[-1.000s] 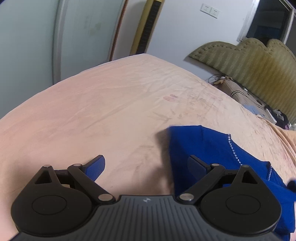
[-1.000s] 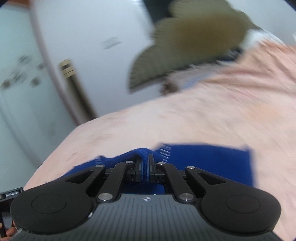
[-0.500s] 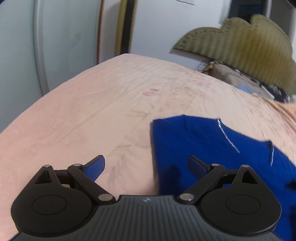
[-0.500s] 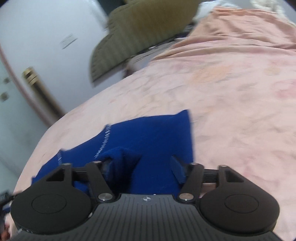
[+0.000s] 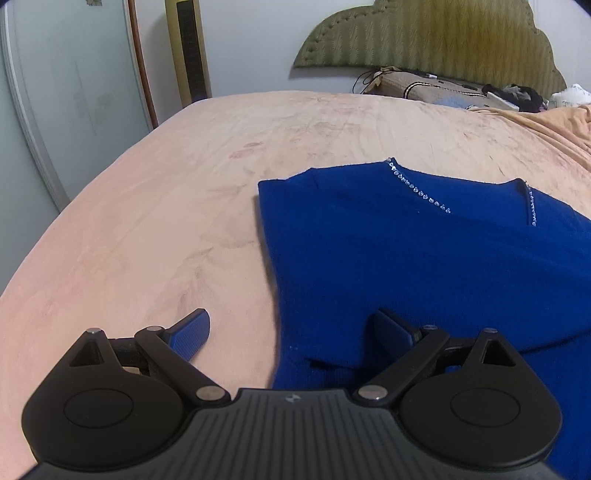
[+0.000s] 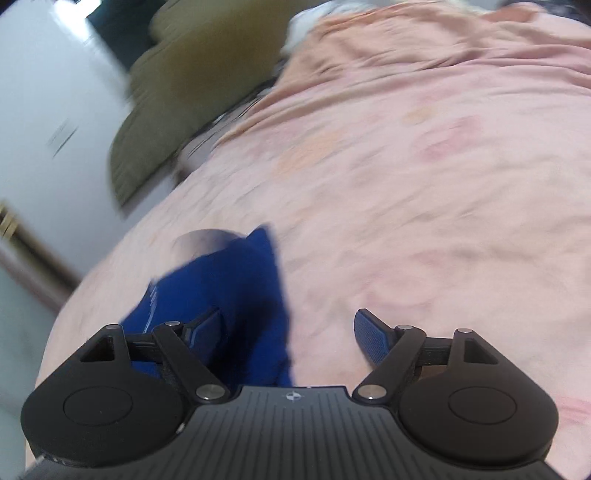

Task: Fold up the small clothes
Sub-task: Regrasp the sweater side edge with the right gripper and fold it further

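Note:
A small royal-blue knitted top (image 5: 424,258) with a rhinestone-trimmed neckline lies flat on the pink bedsheet (image 5: 166,206). My left gripper (image 5: 291,328) is open over the top's left edge, one pad above the sheet and the other above the blue knit, gripping nothing. In the blurred right wrist view the same top (image 6: 236,291) lies at lower left. My right gripper (image 6: 288,332) has its jaws opening wide; the top's right edge lies below the gap, and neither pad presses on it.
A padded olive headboard (image 5: 443,33) stands against the far wall. Clutter and cables (image 5: 461,90) sit at the head of the bed, with a rumpled peach blanket (image 5: 561,122) to the right. A glass door (image 5: 55,110) borders the bed's left side.
The right gripper opened and let go of the blue top, then swung right so the top sits at its left. The left gripper shifted and rolled level, with more of the spread top in view.

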`<state>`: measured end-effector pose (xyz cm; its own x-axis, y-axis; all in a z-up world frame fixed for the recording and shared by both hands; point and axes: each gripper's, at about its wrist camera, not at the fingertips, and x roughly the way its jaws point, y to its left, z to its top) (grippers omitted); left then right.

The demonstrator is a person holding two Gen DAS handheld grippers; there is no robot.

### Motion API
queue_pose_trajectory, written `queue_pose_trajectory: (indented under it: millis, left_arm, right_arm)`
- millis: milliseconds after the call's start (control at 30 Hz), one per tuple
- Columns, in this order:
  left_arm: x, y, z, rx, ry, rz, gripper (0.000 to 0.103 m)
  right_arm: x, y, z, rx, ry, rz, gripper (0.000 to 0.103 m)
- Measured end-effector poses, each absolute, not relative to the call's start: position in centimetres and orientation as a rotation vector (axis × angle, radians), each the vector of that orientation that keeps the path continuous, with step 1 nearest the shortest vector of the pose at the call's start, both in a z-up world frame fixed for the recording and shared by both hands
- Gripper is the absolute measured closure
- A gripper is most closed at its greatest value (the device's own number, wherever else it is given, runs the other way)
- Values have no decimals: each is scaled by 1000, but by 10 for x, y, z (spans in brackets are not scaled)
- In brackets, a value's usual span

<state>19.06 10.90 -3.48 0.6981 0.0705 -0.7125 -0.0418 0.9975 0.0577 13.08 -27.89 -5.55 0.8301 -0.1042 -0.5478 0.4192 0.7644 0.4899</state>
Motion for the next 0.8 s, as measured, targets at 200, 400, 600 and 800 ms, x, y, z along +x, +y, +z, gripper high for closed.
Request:
queue_pose_trajectory:
  millis: [200, 400, 600, 800]
  left_arm:
    - [190, 113, -35, 25, 801, 69, 6]
    - [179, 125, -27, 17, 738, 146, 6]
    - [159, 153, -24, -39, 751, 104, 6]
    - [136, 134, -28, 174, 732, -13, 6]
  right_arm:
    - [121, -287, -53, 699, 439, -254, 15]
    - [132, -309, -67, 731, 537, -189, 17]
    - [135, -304, -69, 730, 545, -72, 21]
    - [144, -298, -74, 720, 570, -50, 65]
